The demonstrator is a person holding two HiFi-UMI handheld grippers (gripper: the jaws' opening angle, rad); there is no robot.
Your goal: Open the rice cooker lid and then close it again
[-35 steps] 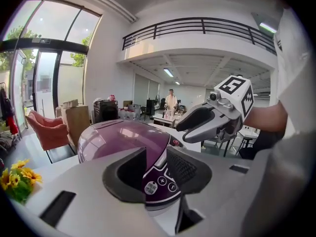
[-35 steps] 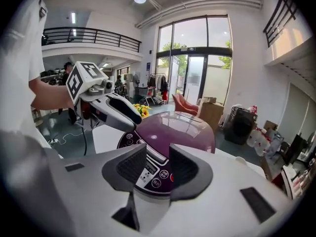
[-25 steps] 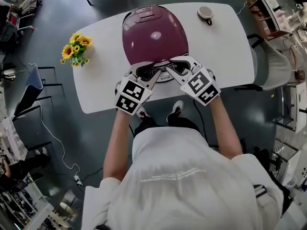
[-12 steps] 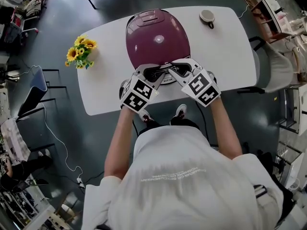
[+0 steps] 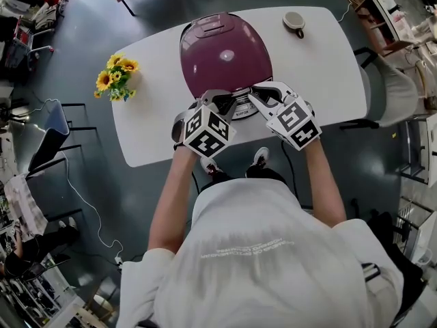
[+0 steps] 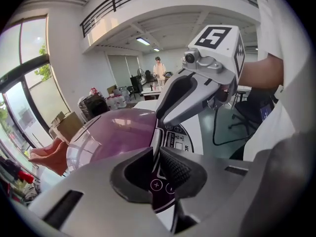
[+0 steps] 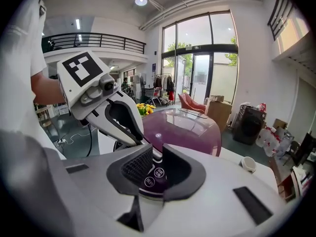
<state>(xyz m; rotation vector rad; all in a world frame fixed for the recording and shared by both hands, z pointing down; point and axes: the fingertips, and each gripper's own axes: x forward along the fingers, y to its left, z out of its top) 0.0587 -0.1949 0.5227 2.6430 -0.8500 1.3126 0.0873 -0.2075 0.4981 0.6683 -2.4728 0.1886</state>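
Observation:
A purple rice cooker (image 5: 225,50) stands on the white table (image 5: 321,60) with its lid down. Both grippers sit at its front edge, over the control panel (image 6: 177,142). My left gripper (image 5: 224,102) points down at the panel's left part. Its jaws are closing to a thin slit, and the left gripper view (image 6: 157,157) shows only the buttons behind them, nothing between. My right gripper (image 5: 258,96) is at the panel's right part. Its jaws (image 7: 158,164) stand slightly apart with nothing gripped. Each gripper view shows the other gripper close by.
A bunch of yellow sunflowers (image 5: 113,77) lies at the table's left end and a small cup (image 5: 293,20) at the far right corner. A grey chair (image 5: 392,94) stands off the table's right side. The person's feet are under the near edge.
The left gripper has rolled so its marker cube faces more upward, and its jaws have narrowed. The right gripper has barely moved. The lid stays down.

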